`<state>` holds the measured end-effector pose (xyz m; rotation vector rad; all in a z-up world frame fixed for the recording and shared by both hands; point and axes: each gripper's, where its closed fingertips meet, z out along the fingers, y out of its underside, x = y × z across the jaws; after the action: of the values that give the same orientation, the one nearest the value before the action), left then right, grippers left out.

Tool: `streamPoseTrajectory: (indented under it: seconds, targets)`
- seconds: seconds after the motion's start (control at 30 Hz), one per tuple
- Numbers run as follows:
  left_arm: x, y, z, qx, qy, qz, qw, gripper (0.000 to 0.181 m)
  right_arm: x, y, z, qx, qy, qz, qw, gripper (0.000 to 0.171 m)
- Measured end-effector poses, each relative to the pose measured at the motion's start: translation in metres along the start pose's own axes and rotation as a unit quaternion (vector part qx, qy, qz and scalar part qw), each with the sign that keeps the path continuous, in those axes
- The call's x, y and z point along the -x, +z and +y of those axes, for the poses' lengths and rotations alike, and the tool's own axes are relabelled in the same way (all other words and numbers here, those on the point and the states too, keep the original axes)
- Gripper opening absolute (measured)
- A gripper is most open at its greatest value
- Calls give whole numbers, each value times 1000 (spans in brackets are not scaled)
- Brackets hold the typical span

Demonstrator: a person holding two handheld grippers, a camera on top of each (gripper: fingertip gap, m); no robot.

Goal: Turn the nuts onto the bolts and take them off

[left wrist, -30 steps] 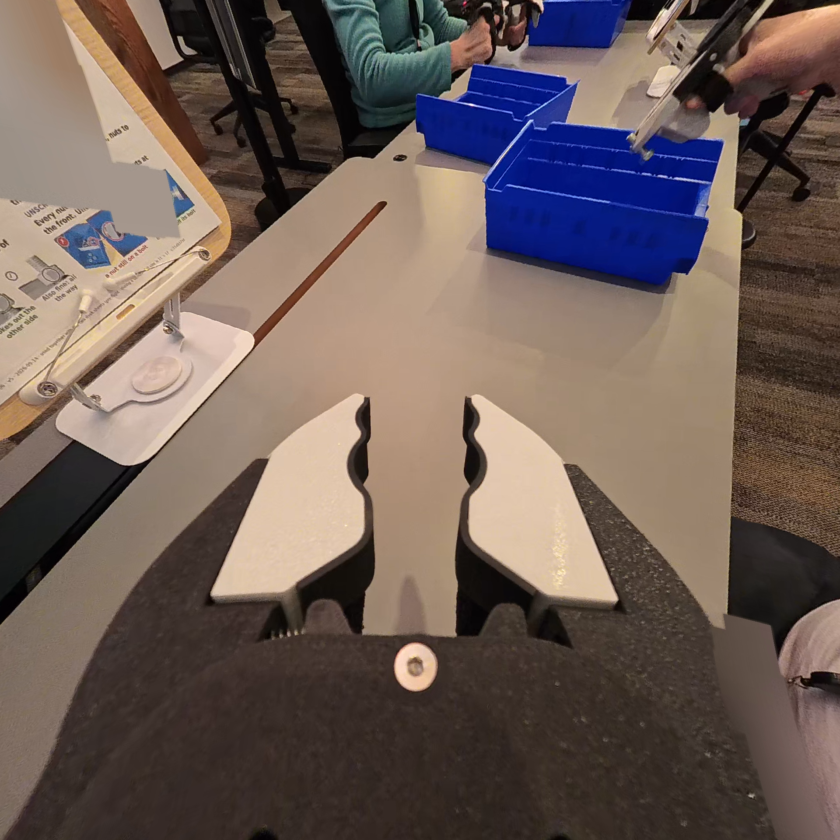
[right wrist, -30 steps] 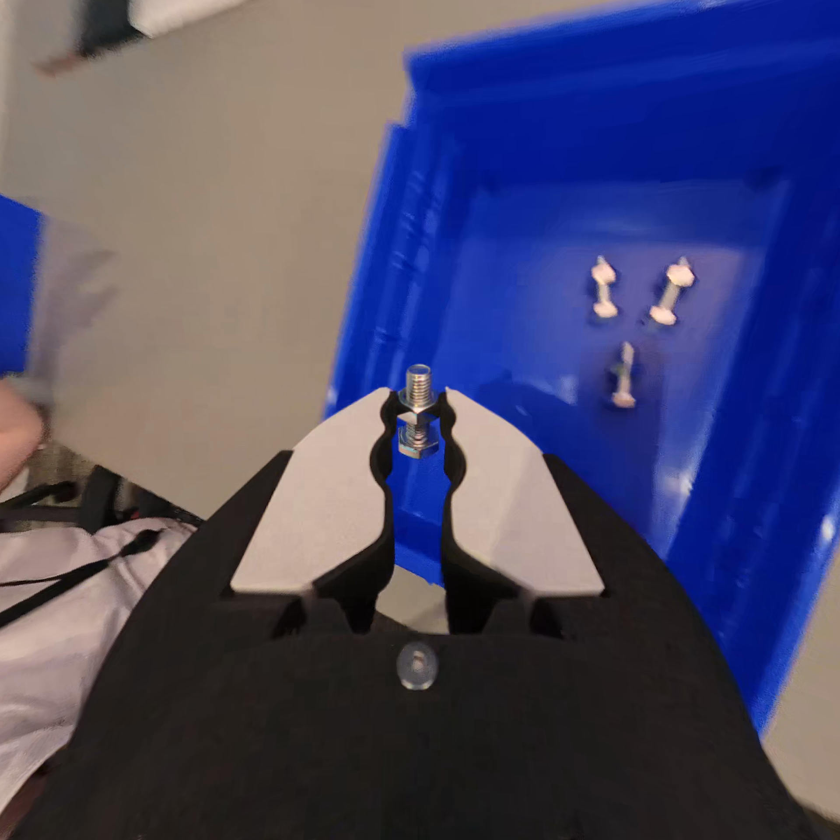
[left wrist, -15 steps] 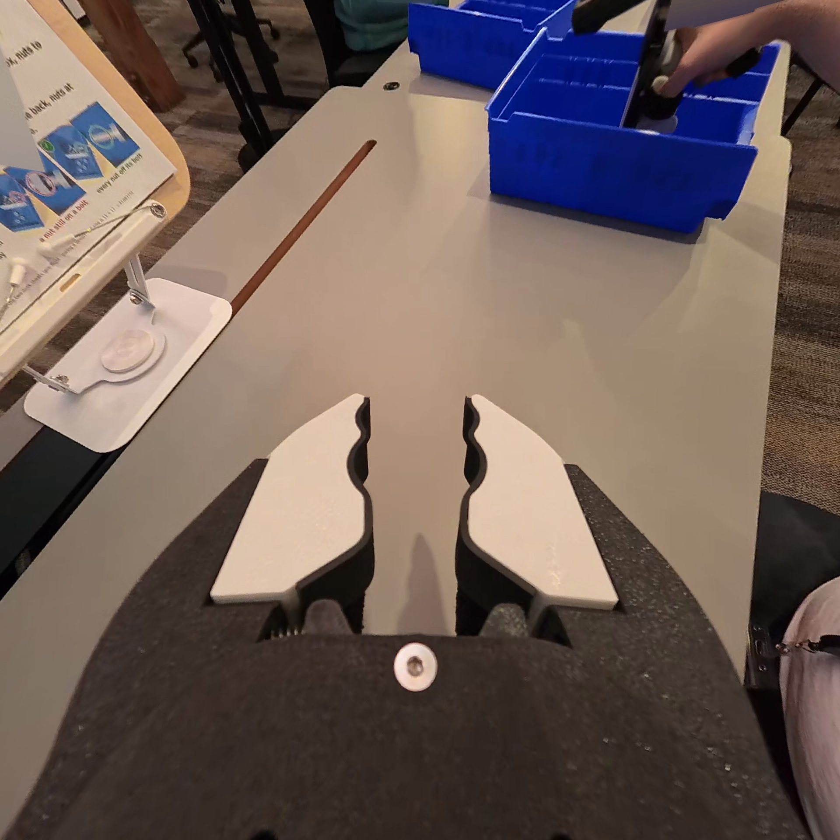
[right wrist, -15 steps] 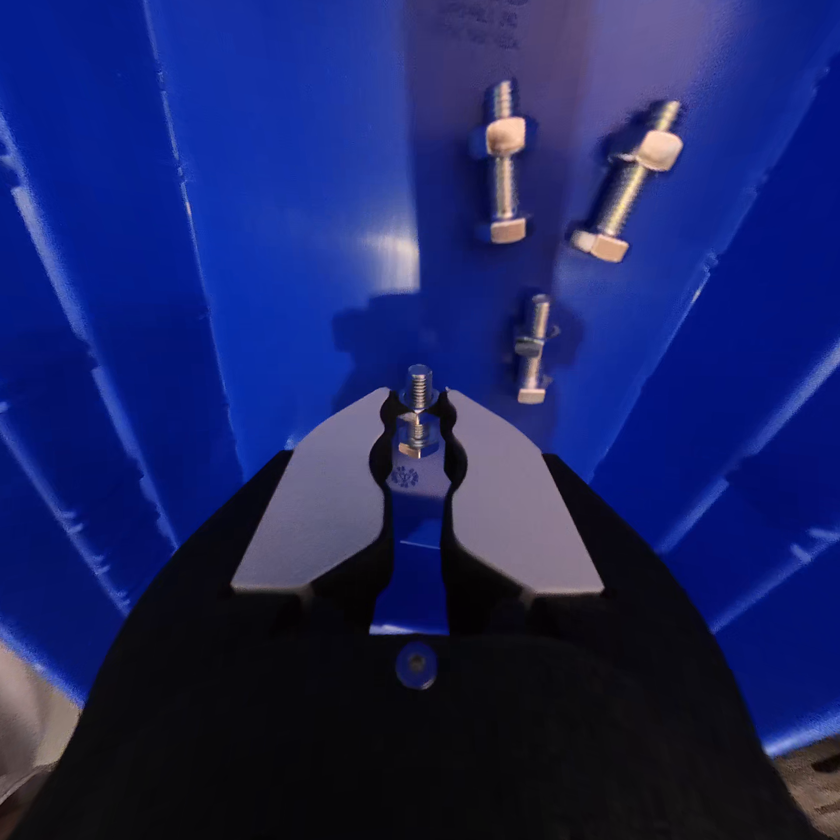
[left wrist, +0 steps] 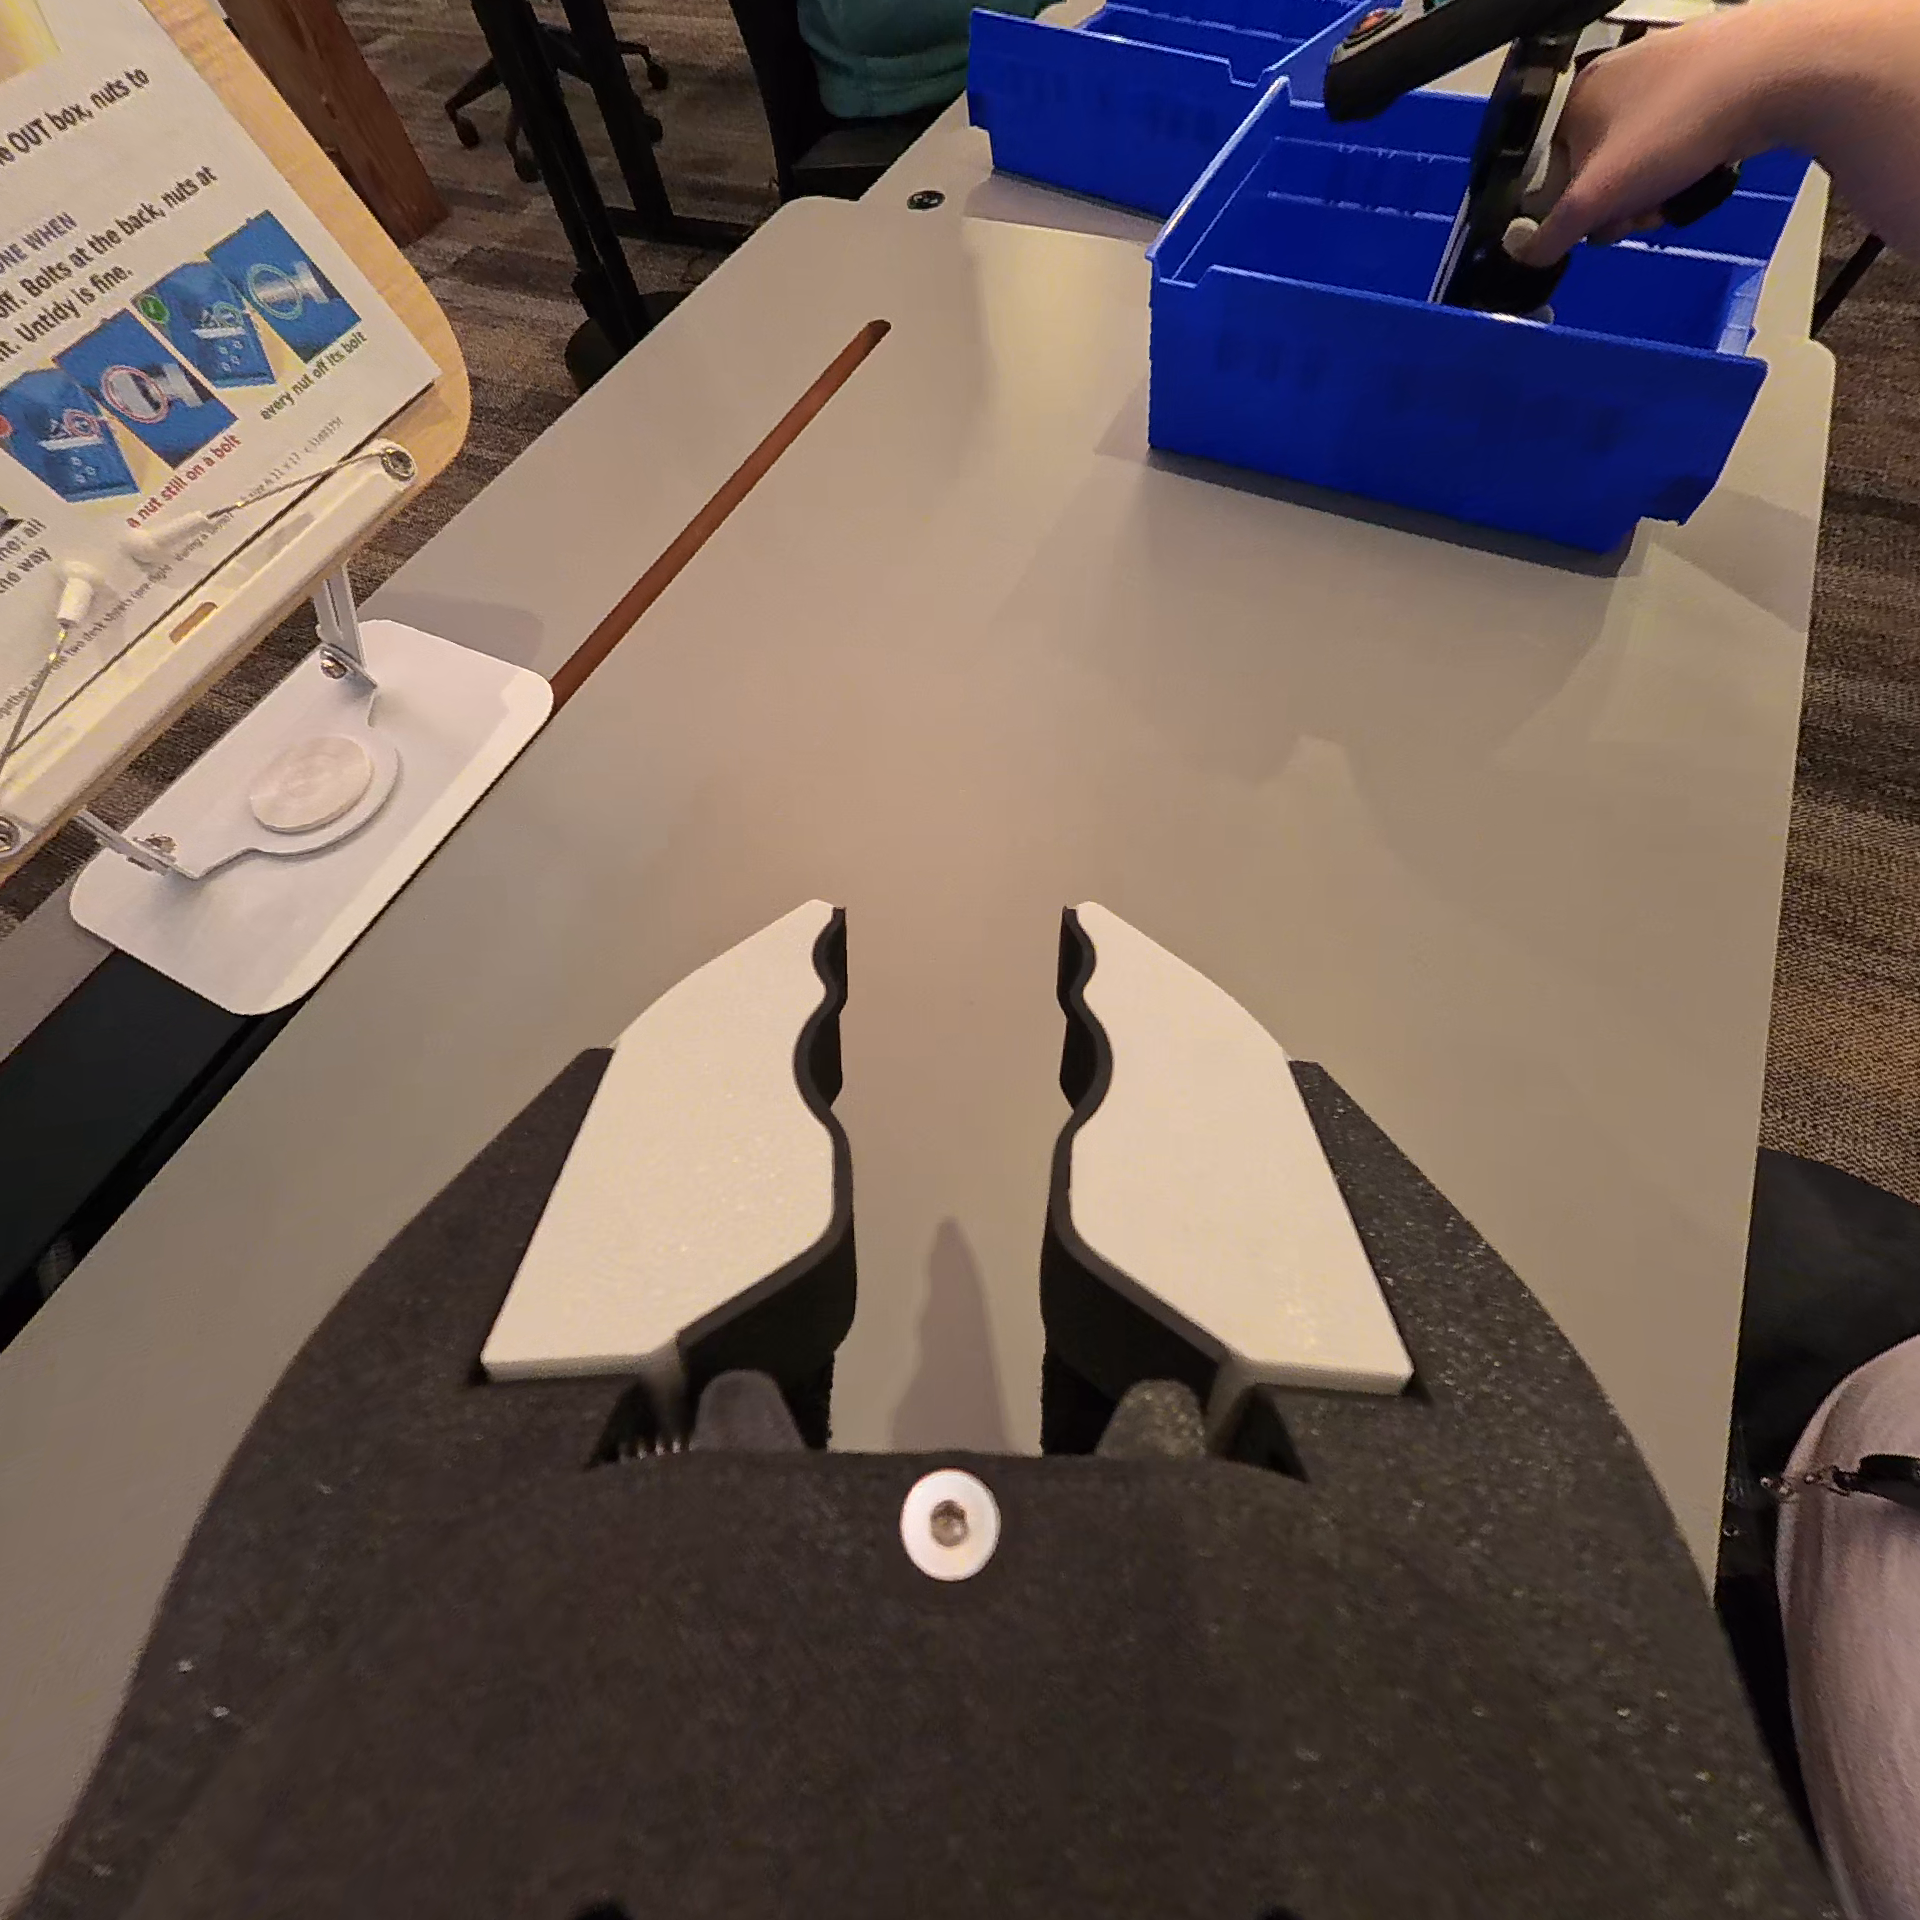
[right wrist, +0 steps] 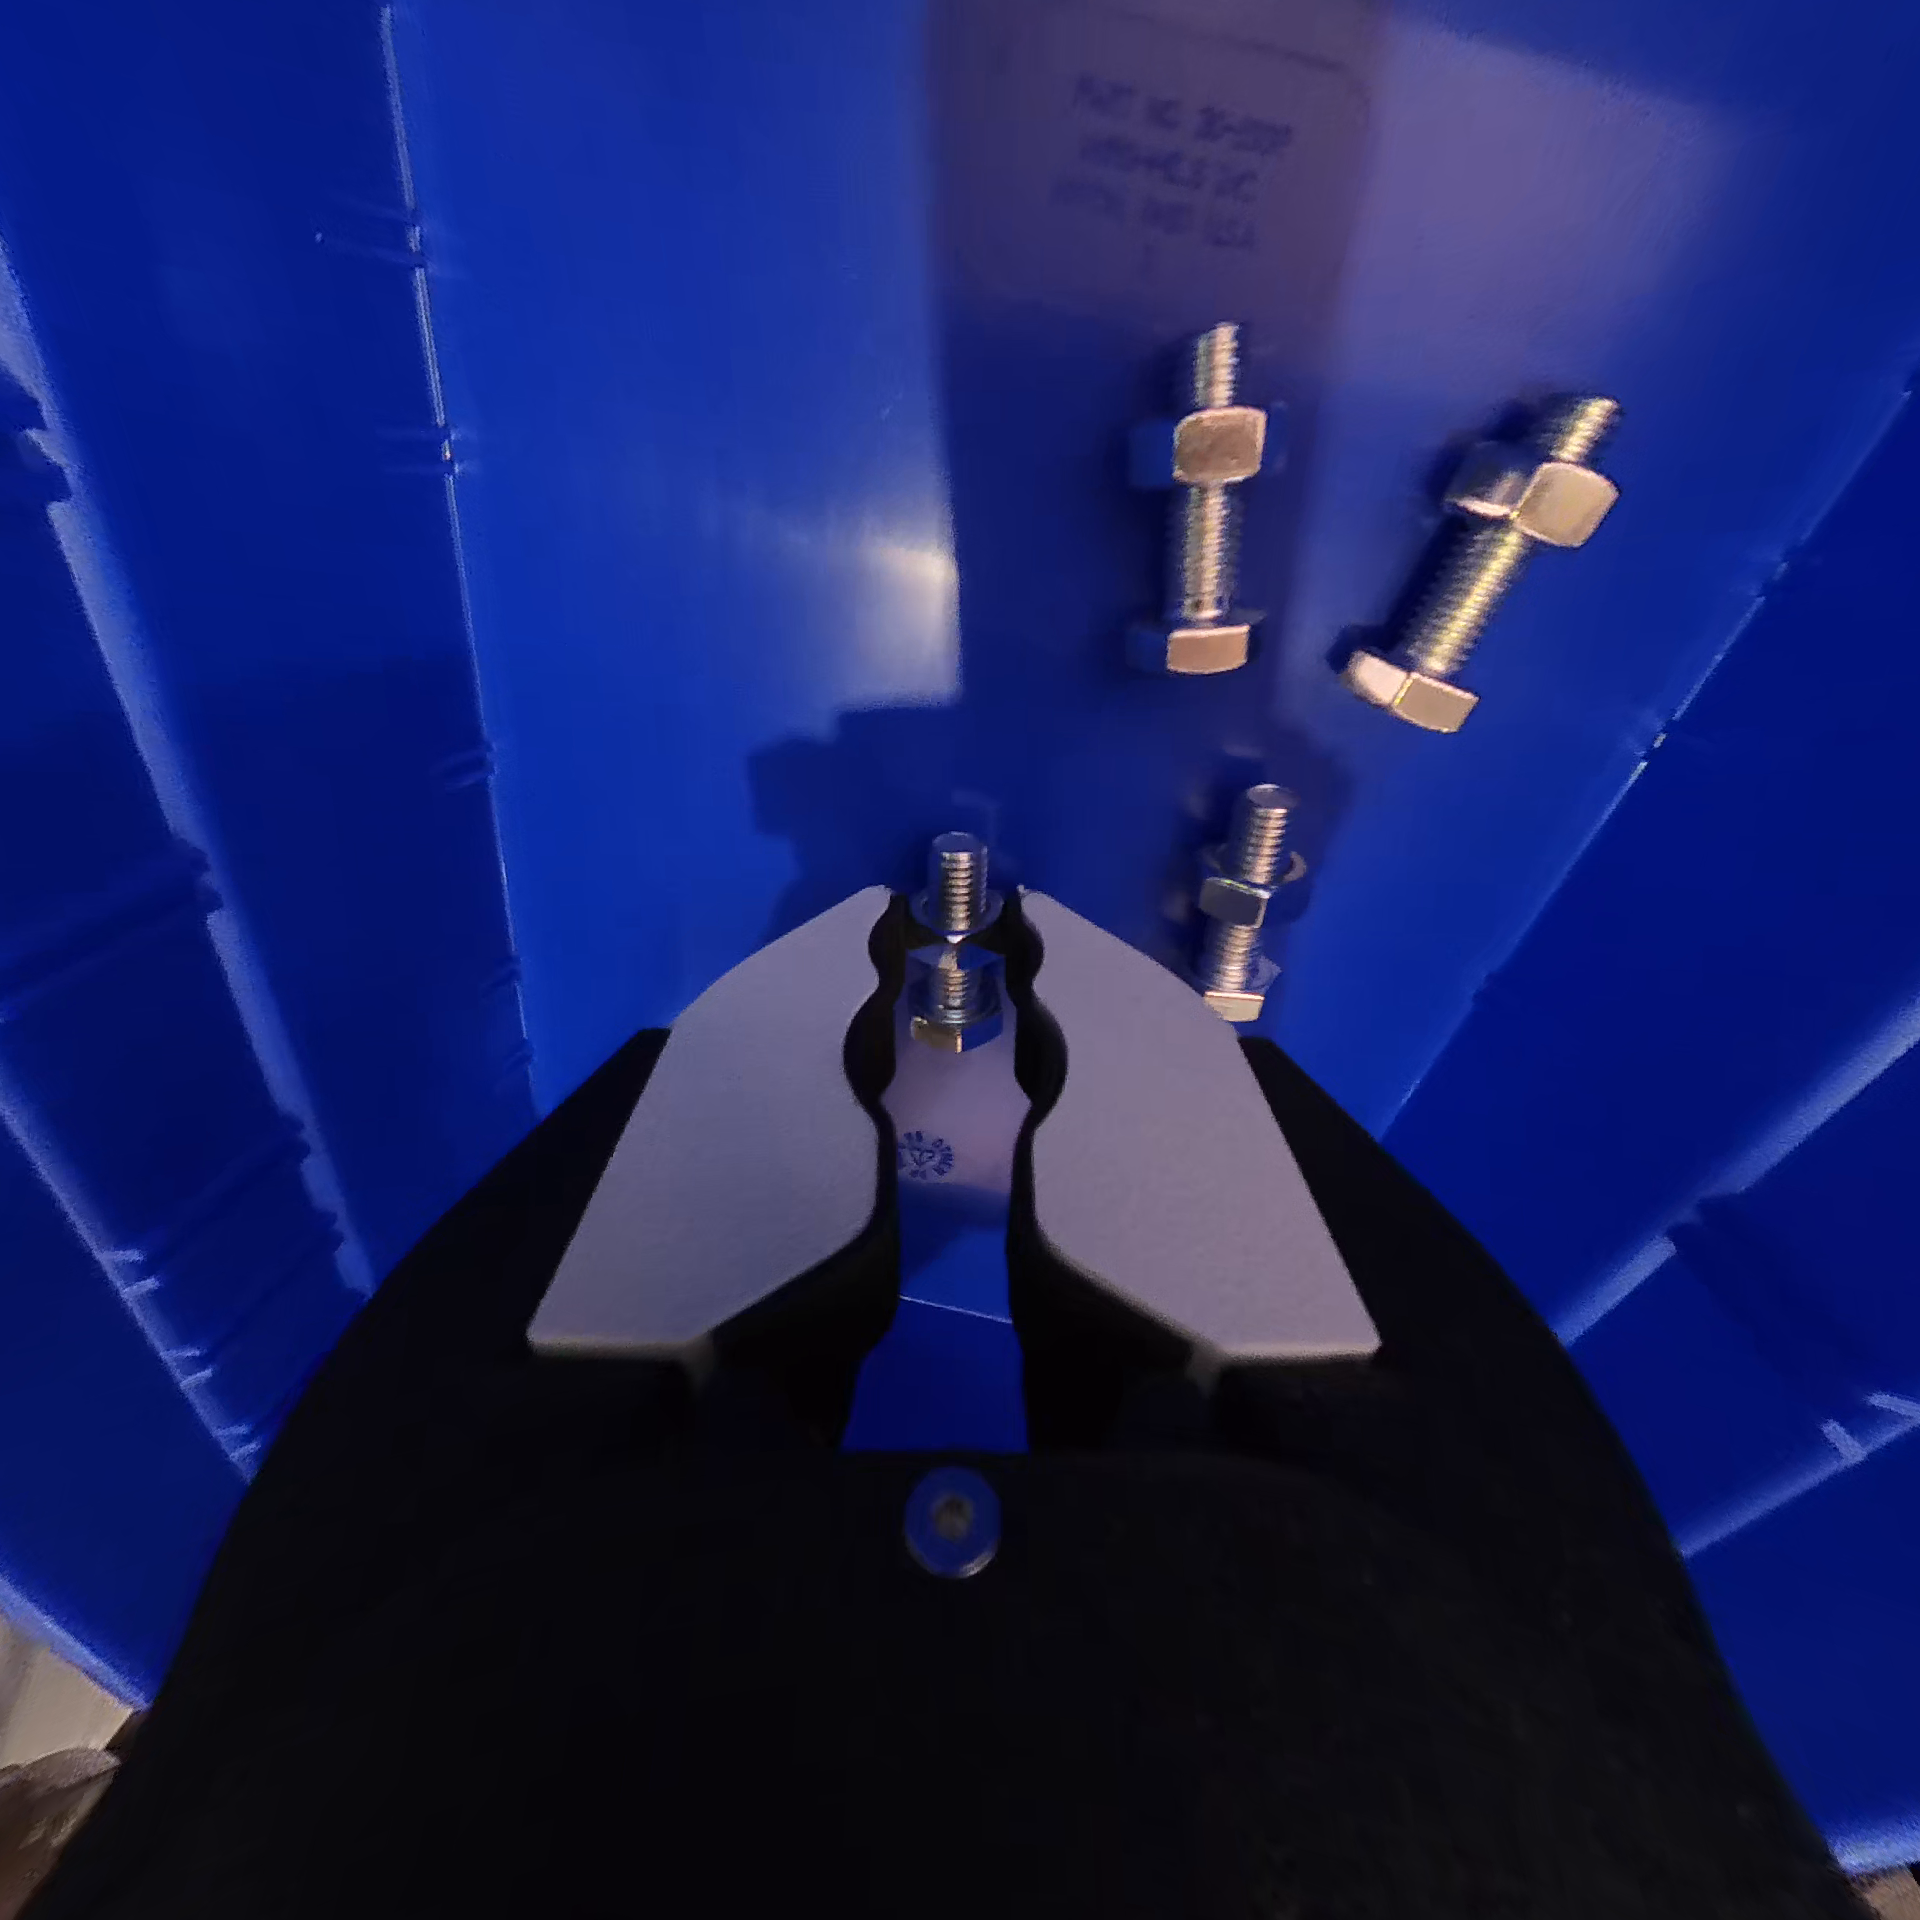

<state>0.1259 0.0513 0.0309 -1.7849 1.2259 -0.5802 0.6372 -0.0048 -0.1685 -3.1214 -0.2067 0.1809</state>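
My right gripper is shut on a small bolt with a nut on it and holds it low inside a compartment of the blue bin. Three more bolts with nuts lie on the bin floor: one straight ahead on the right, one tilted at far right, one small one beside my right finger. My left gripper is open and empty, low over the grey table. In the left wrist view the right gripper reaches down into the bin.
A second blue bin stands behind the first. A wooden stand with a printed sheet sits on a white base plate at the table's left edge. A dark slot runs along the table. My leg shows at lower right. The left gripper's tips are roughly 55 cm from the right gripper's.
My right gripper went from above the bin's rim down into the compartment, bolt still held, and has moved closer to the floor. My left gripper tilted slightly and stayed open.
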Motion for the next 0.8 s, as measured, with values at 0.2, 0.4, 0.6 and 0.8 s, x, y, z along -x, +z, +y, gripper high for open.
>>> streamPoseTrajectory:
  seconds: [0.2,0.4,0.6,0.8]
  targets:
    - [-1,-3,-2,-4,1,-2,1000,39,-4,-2,2,-24,-11,6,1000,24]
    - [-3,-8,-5,-13,4,-4,1000,39,3,-37,-1,-117,-29,0,993,28]
    - [-7,-24,-23,-62,24,-18,998,39,36,-151,-16,-385,-86,52,917,22]
    - [-17,-33,-38,-120,29,-31,992,43,104,-228,-18,-577,-150,36,802,56]
